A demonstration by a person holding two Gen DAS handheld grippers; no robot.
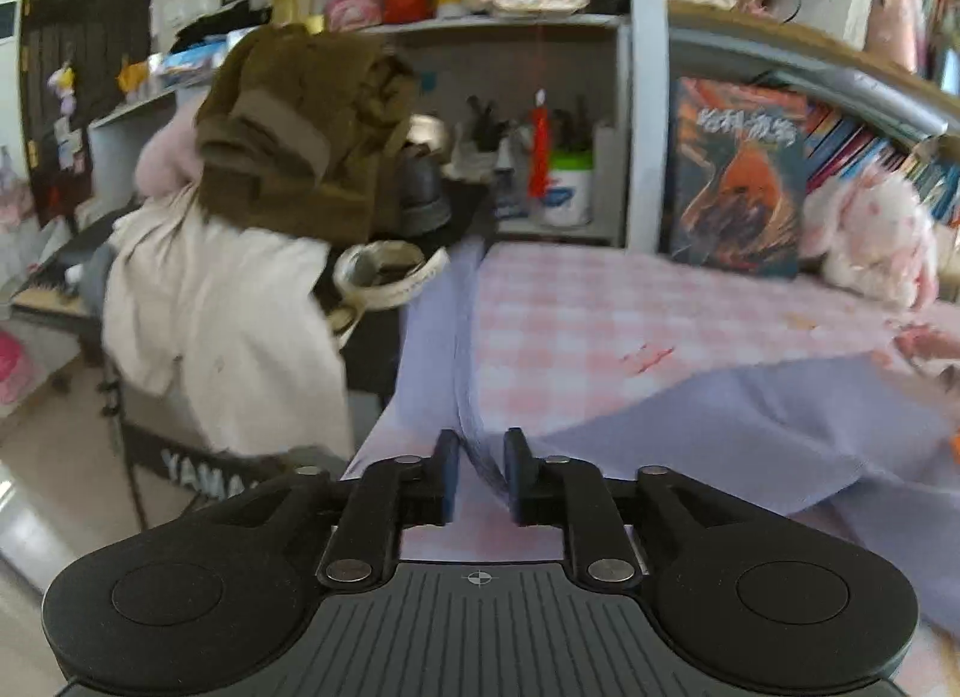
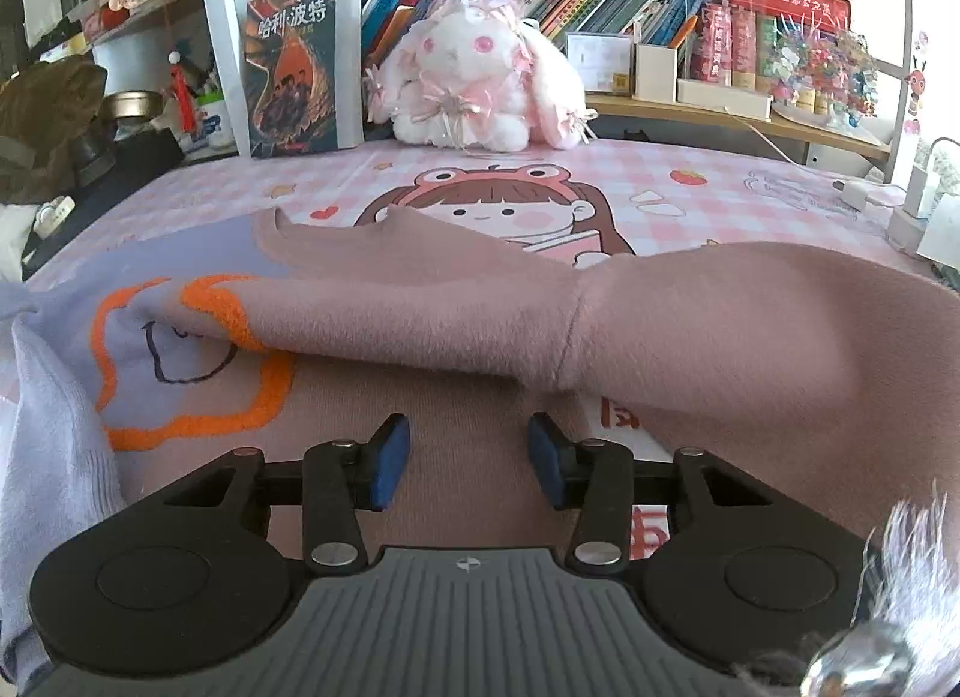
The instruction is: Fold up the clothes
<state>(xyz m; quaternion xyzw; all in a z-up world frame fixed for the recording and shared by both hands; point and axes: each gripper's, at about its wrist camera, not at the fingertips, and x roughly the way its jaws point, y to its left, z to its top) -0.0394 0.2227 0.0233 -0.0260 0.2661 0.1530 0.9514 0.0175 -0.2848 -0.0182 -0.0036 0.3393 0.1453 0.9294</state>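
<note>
A sweater in lavender and dusty pink lies spread on the table's pink checked cloth [image 2: 750, 181]. In the right wrist view its pink sleeve [image 2: 420, 325] is folded across the body, beside an orange flower outline [image 2: 198, 421]. My right gripper [image 2: 468, 457] hovers low over the pink body, open, with nothing between its blue pads. In the left wrist view the lavender part [image 1: 750, 433] drapes over the table's left end [image 1: 600, 325]. A raised fold of it [image 1: 480, 457] runs between the pads of my left gripper [image 1: 483, 472], whose jaws stand apart and do not clamp it.
A white and pink plush rabbit [image 2: 474, 79] and an upright book [image 2: 294, 61] stand at the table's back, under shelves of books. Chargers and cables [image 2: 918, 205] lie at the right edge. Left of the table, a chair holds piled clothes [image 1: 228, 301] and a brown garment [image 1: 288, 127].
</note>
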